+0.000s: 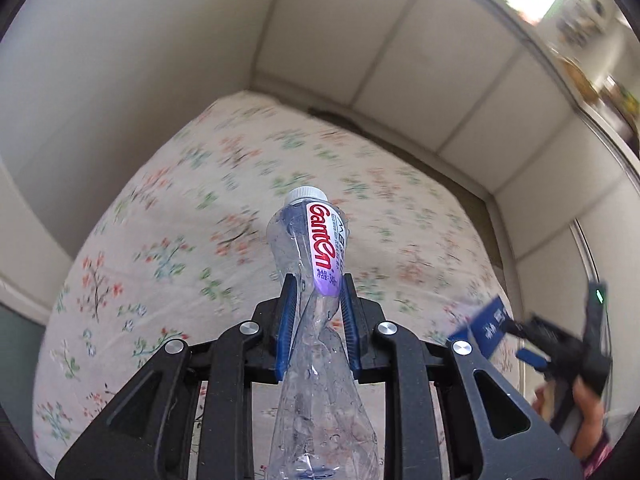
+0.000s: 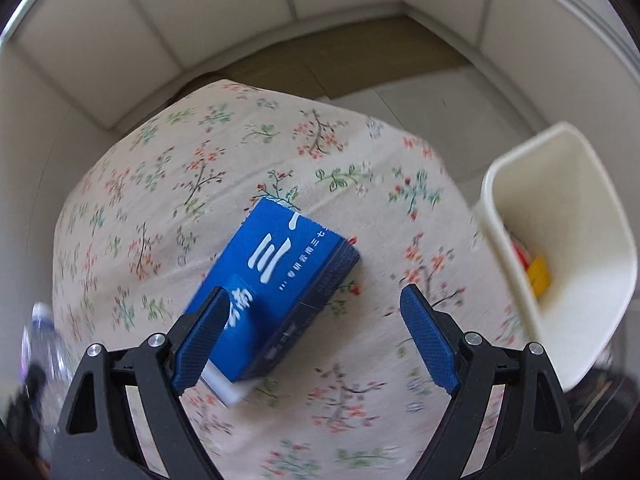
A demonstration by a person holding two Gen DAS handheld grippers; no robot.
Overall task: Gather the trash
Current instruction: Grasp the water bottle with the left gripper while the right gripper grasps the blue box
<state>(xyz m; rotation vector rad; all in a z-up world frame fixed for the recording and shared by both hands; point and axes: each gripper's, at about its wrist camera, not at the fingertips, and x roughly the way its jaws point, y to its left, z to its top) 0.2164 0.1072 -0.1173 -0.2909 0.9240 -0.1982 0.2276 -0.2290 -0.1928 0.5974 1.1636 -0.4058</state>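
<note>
My left gripper (image 1: 318,286) is shut on a crushed clear plastic bottle (image 1: 316,240) with a red Ganten label and white cap, held above the floral tablecloth (image 1: 180,220). The bottle also shows in the right wrist view (image 2: 44,340) at the far left. My right gripper (image 2: 316,320) is open wide; a blue box (image 2: 280,280) with white characters leans against its left finger (image 2: 200,340), apart from the right finger. Whether the box rests on the cloth or is falling I cannot tell. In the left wrist view the box (image 1: 484,330) and right gripper (image 1: 520,344) sit at the right edge.
A white trash bin (image 2: 580,240) stands off the table's right edge, with red and yellow scraps inside. Cream panelled walls (image 2: 200,20) surround the table on the far side. Grey floor tiles (image 2: 420,96) lie beyond the table.
</note>
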